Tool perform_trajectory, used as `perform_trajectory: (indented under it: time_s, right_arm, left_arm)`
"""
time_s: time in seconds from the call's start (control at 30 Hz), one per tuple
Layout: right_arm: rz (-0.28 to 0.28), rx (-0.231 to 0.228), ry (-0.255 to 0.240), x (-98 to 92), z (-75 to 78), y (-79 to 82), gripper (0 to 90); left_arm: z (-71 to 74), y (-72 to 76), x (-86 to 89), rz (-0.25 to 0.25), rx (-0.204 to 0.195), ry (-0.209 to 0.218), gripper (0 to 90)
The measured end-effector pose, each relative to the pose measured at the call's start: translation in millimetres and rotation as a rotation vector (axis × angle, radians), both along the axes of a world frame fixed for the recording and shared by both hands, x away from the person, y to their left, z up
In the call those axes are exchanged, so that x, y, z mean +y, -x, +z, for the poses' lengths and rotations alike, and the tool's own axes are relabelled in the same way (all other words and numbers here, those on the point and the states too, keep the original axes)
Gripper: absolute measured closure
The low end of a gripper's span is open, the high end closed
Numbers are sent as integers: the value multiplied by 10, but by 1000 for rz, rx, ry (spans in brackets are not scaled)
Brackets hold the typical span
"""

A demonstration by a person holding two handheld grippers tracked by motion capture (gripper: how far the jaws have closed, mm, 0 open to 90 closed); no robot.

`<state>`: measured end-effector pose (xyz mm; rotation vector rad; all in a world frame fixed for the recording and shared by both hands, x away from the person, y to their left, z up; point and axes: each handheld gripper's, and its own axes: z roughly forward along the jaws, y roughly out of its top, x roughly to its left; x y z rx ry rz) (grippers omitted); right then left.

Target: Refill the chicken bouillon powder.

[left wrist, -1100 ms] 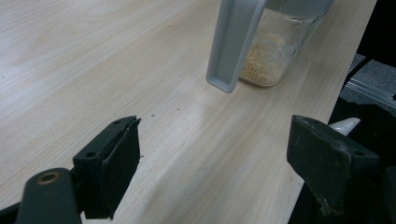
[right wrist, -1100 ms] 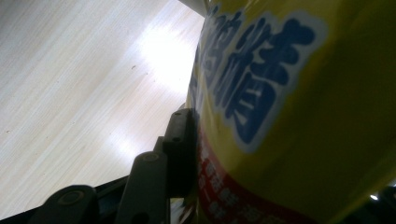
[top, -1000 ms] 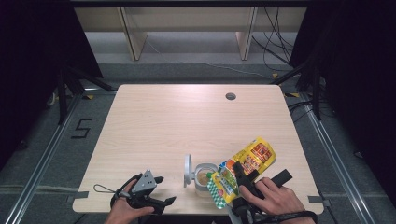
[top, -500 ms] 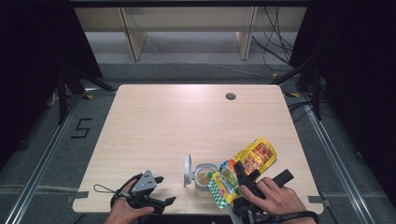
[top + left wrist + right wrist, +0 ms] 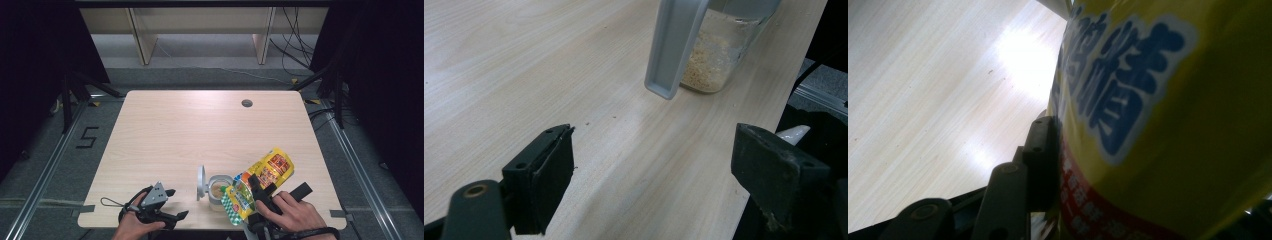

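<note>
A clear jar [image 5: 216, 192] with beige grains in its bottom stands near the table's front edge, and its grey lid [image 5: 201, 182] is flipped open to the left. My right gripper [image 5: 262, 194] is shut on a yellow and green snack bag [image 5: 272, 167], which is held tilted with its green end right beside the jar's mouth. In the right gripper view one black jaw presses against the bag [image 5: 1158, 125]. My left gripper [image 5: 176, 203] rests open at the front left. The left gripper view has the jar [image 5: 716, 65] and its lid [image 5: 674, 50] ahead of the jaws.
The pale wooden table [image 5: 200, 130] has a round cable hole [image 5: 246, 103] at the back right. Behind the table stands a low shelf unit [image 5: 200, 30]. Metal rails run along the floor on both sides.
</note>
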<state>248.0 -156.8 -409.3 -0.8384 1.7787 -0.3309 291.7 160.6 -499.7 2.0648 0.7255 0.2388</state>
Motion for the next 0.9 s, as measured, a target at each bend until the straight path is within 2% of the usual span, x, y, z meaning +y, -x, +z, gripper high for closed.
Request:
perform_trajectory:
  time_s: [0.1, 0.13, 0.17, 0.27, 0.33, 0.37, 0.4, 0.43, 0.47, 0.53, 0.57, 0.6, 0.67, 0.7, 0.77, 0.8, 0.83, 0.9]
  right_arm:
    - [-1, 3, 1, -3, -2, 0, 647]
    - [-10, 19, 8, 2, -1, -6, 647]
    - [-30, 23, -20, -5, -19, 4, 647]
    - [-26, 35, -57, -8, -44, 2, 647]
    - [-27, 29, -47, -7, -38, 2, 647]
    - [-30, 27, -48, -9, -37, 3, 647]
    - [-29, 29, -46, -8, -35, 5, 647]
    - [-9, 23, 5, 3, -4, -7, 647]
    - [1, 7, 0, 0, -7, -5, 647]
    - [-1, 7, 0, -1, -7, -5, 648]
    - [-10, 22, 4, 1, -4, -7, 647]
    - [1, 5, 0, -3, -4, -2, 648]
    - [0, 2, -5, -5, 1, -3, 648]
    - [-30, 22, -27, -11, -7, 5, 648]
    - [-28, 17, -32, -19, -8, 4, 648]
    - [-32, 20, -17, -20, -3, 0, 648]
    - [-34, 22, -24, -23, -4, -4, 648]
    - [-35, 19, -25, -25, -5, -3, 648]
  left_arm:
    - [0, 0, 0, 0, -2, 0, 170]
    - [-1, -2, 0, -2, -3, -1, 170]
    - [-1, 1, 0, 0, -1, -1, 169]
    - [0, -3, 1, -3, -4, -1, 170]
    - [2, -13, 8, -15, -19, -8, 170]
    - [-2, 2, -1, 4, -7, 2, 170]
    - [-1, -1, 0, 1, -9, 1, 170]
    - [-1, 1, -1, 3, -7, 2, 170]
    - [-1, 1, 0, 4, -6, 2, 170]
    - [-1, 1, 1, 3, -9, 2, 169]
    - [3, -11, 7, -11, -25, -6, 170]
    - [2, -10, 6, -10, -23, -5, 170]
    - [0, 1, 1, 2, -5, 1, 170]
    - [-1, 1, 0, 3, -6, 2, 170]
    - [3, -11, 6, -13, -25, -6, 170]
    - [0, -6, 3, -4, -17, -2, 170]
    - [-2, 1, 0, 5, -7, 2, 169]
    - [3, -8, 6, -8, -22, -3, 170]
